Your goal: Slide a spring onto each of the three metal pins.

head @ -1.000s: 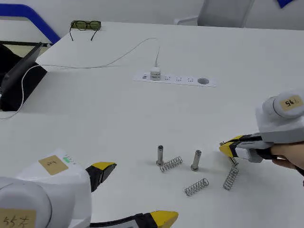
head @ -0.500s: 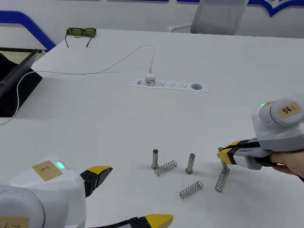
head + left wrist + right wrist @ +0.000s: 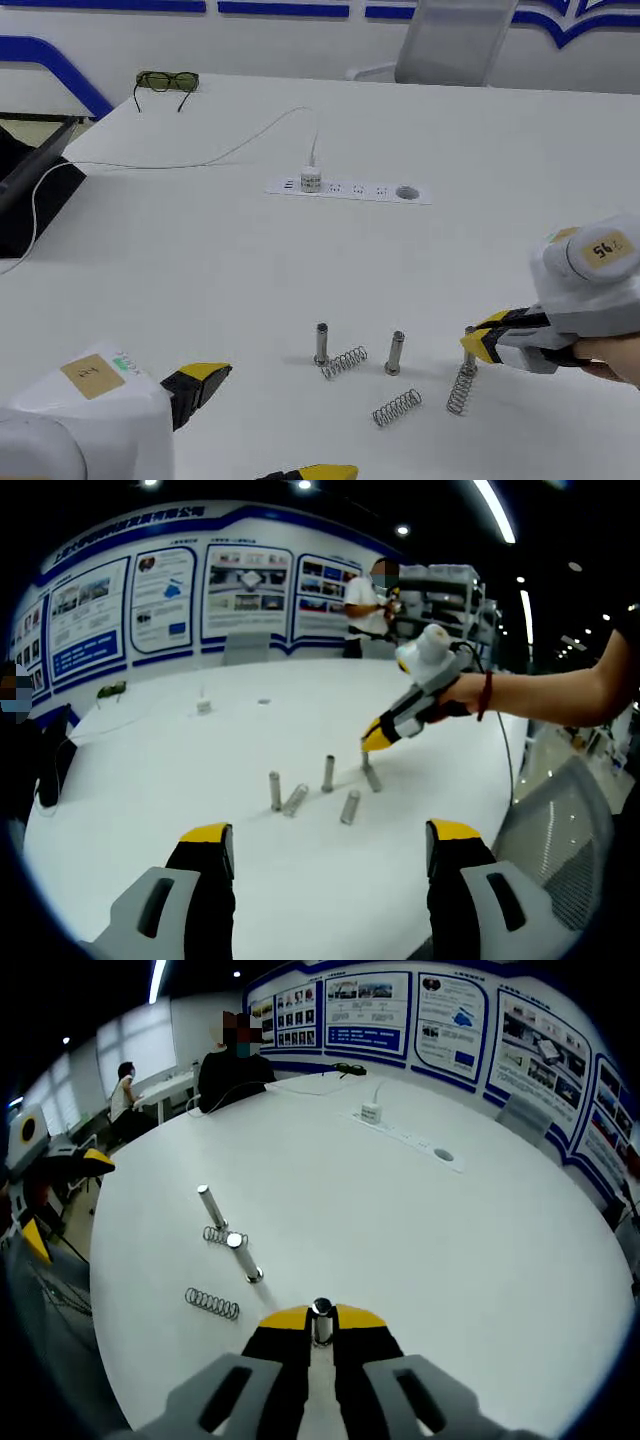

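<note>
Between the tips of the right tool [image 3: 320, 1322] there's one metal pin [image 3: 320, 1309], head up, so that tool is clamped on it. Just under the tips a first spring [image 3: 460, 389] lies slanted on the white worktop [image 3: 250, 260], upper end right by the pin; can't tell if they touch. Ahead and left of that tool stand a near pin [image 3: 244, 1258] and a far pin [image 3: 210, 1210], both upright. A second spring [image 3: 213, 1303] lies loose beside the near pin, and a third spring [image 3: 215, 1234] sits against the far pin's foot. Well apart from all that, the left tool [image 3: 330, 845] has its jaws wide apart. Way beyond the pins sits a power strip [image 3: 348, 189].
</note>
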Motion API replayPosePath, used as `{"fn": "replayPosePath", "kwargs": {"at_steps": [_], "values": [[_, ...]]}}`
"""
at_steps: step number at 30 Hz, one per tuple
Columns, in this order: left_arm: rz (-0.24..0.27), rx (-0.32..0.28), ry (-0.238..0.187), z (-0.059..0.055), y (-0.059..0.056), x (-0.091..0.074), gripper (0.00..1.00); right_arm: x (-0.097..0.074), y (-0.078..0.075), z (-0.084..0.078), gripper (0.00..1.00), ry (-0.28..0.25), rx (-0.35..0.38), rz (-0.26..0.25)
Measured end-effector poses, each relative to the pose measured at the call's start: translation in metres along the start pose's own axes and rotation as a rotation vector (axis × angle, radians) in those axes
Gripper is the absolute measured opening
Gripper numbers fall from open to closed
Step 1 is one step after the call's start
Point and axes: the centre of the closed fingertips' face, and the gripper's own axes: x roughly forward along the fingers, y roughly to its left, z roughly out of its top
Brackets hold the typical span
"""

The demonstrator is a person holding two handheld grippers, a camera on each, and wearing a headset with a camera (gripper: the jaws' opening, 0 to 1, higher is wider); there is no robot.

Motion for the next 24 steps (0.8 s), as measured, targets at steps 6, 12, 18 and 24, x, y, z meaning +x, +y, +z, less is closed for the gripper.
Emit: {"fn": "replayPosePath", "kwargs": {"at_steps": [6,12,18,24], "values": [[0.002,0.002,-0.001,0.0003,0.0003,-0.0013,0.80,-0.0013,-0.0002,-0.0016,0.09,0.007,-0.005,-0.004],[0.004,0.002,-0.004,0.0009,0.0002,-0.0019,0.80,-0.0012,-0.0024,-0.0022,0.09,0.007,0.020,-0.013],[0.010,0.002,-0.006,0.0011,0.0017,-0.0032,0.80,-0.0017,-0.0020,-0.0050,0.09,0.018,0.038,-0.018],[0.014,0.005,-0.007,0.0015,0.0023,-0.0043,0.81,-0.0029,-0.0026,-0.0076,0.12,0.022,0.058,-0.019]]}}
